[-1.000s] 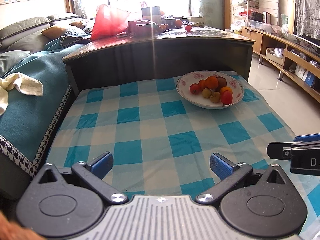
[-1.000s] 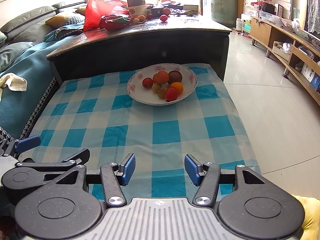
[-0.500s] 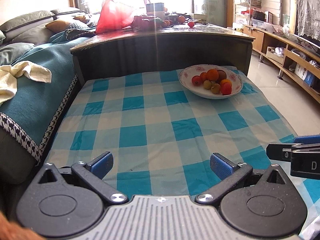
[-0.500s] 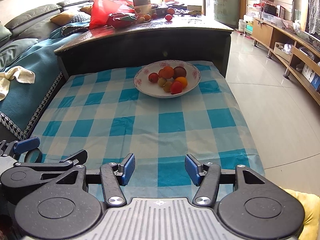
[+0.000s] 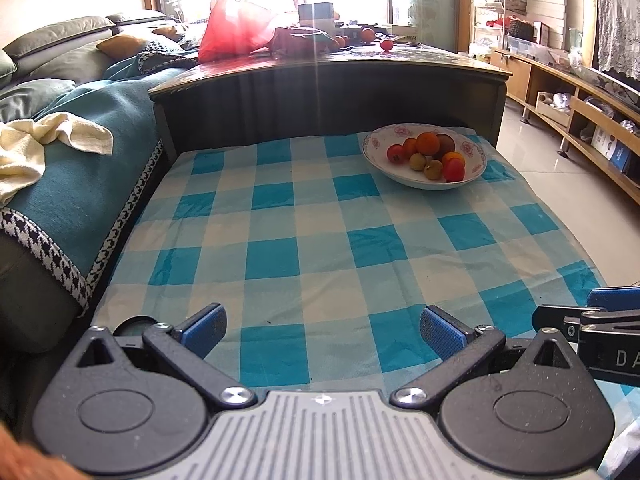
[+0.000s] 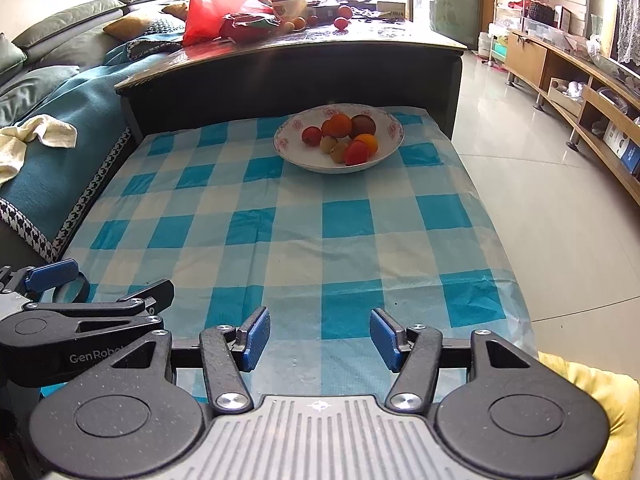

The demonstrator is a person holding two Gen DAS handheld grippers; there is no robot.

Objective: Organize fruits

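The left gripper [image 5: 323, 330] stands with its blue pads wide apart and nothing between them, low over the near edge of the checked cloth [image 5: 320, 216]. The right gripper [image 6: 319, 338] is likewise parted, narrower, and empty, over the same near edge. From the left wrist view, the white floral bowl [image 5: 404, 174] sits on the cloth at about one o'clock, well apart from both grippers. It holds the fruits [image 5: 430, 152]: orange, red and yellow-green pieces heaped together. From the right wrist view the bowl lies near twelve o'clock. Beyond it stands a dark table [image 6: 304, 64] carrying a red bag [image 6: 208, 12] and loose fruit.
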